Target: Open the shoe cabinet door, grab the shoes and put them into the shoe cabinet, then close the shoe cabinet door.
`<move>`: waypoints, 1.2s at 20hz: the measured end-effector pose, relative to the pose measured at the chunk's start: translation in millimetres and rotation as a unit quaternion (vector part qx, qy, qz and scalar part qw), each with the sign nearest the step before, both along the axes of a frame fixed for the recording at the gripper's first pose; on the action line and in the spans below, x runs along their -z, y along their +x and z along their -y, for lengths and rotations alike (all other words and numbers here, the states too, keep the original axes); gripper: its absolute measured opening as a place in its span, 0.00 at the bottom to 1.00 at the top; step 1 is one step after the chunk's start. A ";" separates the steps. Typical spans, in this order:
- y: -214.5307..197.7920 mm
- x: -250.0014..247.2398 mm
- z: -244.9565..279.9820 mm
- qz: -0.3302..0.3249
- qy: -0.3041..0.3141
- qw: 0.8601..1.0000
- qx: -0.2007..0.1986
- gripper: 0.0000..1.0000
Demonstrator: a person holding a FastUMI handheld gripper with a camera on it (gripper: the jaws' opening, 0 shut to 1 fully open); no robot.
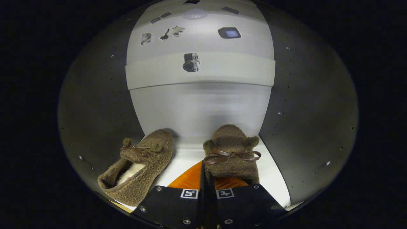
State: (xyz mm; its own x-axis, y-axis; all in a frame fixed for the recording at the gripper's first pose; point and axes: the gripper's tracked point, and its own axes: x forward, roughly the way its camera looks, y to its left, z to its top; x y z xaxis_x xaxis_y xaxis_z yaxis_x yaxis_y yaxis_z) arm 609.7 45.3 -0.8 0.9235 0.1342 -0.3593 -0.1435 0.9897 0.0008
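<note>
- Right now the gripper (pixel 208 187) reaches into the shoe cabinet (pixel 95 105), its fingers drawn close together around the heel edge of the right-hand slipper (pixel 231 152), which sits at about twelve o'clock just ahead of them; it looks pinched, though the contact itself is hard to make out.
- That slipper rests toe-in toward the pale back panel (pixel 200 105). My guess is it is gripped by the heel so it can slide in straight and be let go on the white shelf (pixel 273 181).
- At about ten o'clock from the fingers lies the other slipper (pixel 140 165), angled with its opening toward the dark left wall, apart from its mate and free of the gripper; it seems already put away.
- Count: two fuzzy brown slippers, each with one bow and small pompoms.
- Both shoes being inside, I judge what remains is releasing this one, withdrawing, and shutting the door.
- Several small stickers (pixel 190 62) dot the upper back panel.
</note>
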 end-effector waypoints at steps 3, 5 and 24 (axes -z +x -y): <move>5.4 4.0 2.5 -0.011 0.011 1.000 0.017 0.07; 4.7 4.6 -0.2 -0.012 0.016 1.000 0.018 0.11; -147.6 -69.4 6.5 0.082 -0.003 0.996 0.030 0.19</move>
State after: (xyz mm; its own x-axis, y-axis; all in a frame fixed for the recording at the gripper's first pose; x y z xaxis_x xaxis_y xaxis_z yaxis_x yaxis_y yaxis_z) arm 462.1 38.8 68.7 0.9762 0.0755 -0.2035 -0.0819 0.9964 -0.0232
